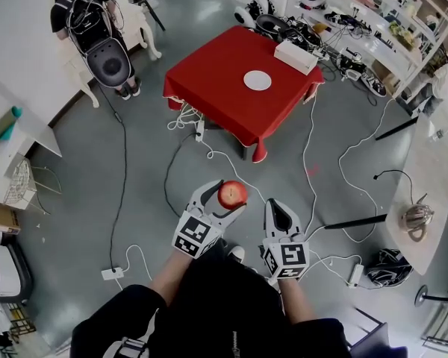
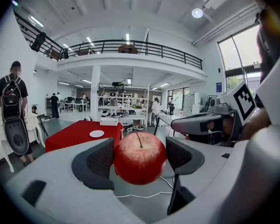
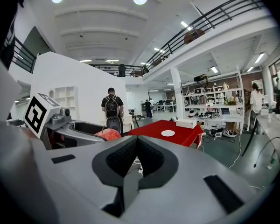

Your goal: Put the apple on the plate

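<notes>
My left gripper is shut on a red apple, held above the grey floor; in the left gripper view the apple fills the gap between the two black pads, stem up. My right gripper hangs just right of it, shut and empty, its pads pressed together. A small white plate lies on a table with a red cloth some way ahead, also seen as the plate and the plate in both gripper views.
A white box sits at the red table's far right corner. Cables trail over the floor between me and the table. A person with a backpack stands far left. White benches run along the right.
</notes>
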Demonstrator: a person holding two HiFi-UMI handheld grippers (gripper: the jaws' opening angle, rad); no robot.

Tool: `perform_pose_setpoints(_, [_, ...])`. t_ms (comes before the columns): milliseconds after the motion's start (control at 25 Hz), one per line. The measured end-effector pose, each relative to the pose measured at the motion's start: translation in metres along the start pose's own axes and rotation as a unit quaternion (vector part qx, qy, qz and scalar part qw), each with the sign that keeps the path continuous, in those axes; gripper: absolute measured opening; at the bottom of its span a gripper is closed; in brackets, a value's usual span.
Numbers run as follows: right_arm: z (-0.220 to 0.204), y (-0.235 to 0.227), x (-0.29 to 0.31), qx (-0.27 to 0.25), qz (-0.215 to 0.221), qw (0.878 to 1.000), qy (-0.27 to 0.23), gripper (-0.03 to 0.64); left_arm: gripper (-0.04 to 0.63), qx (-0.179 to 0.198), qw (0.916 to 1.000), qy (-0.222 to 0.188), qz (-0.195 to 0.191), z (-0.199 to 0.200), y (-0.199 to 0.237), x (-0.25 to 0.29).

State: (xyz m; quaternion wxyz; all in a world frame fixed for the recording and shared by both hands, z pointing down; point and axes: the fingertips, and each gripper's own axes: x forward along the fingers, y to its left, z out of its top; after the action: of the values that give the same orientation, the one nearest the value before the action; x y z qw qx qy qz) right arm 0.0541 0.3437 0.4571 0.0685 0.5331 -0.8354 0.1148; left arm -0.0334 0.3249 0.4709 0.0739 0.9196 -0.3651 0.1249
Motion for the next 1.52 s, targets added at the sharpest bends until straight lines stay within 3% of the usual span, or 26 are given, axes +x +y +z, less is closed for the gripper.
perform_pose_setpoints(720, [-0.007, -0.012, -0.001, 0.005, -0.008, 1.000, 0.007, 0.011, 0.351, -0.004, 0.9999, 0.001, -0.010, -0.003, -0.005, 0.017])
perform_pose_setpoints(1520, [0.012, -0.045, 0.081, 0.009, -0.022, 0.999, 0.022, 0.011, 0.351, -0.005, 0.9992, 0.015, -0.036, 0.013, 0.062, 0.081])
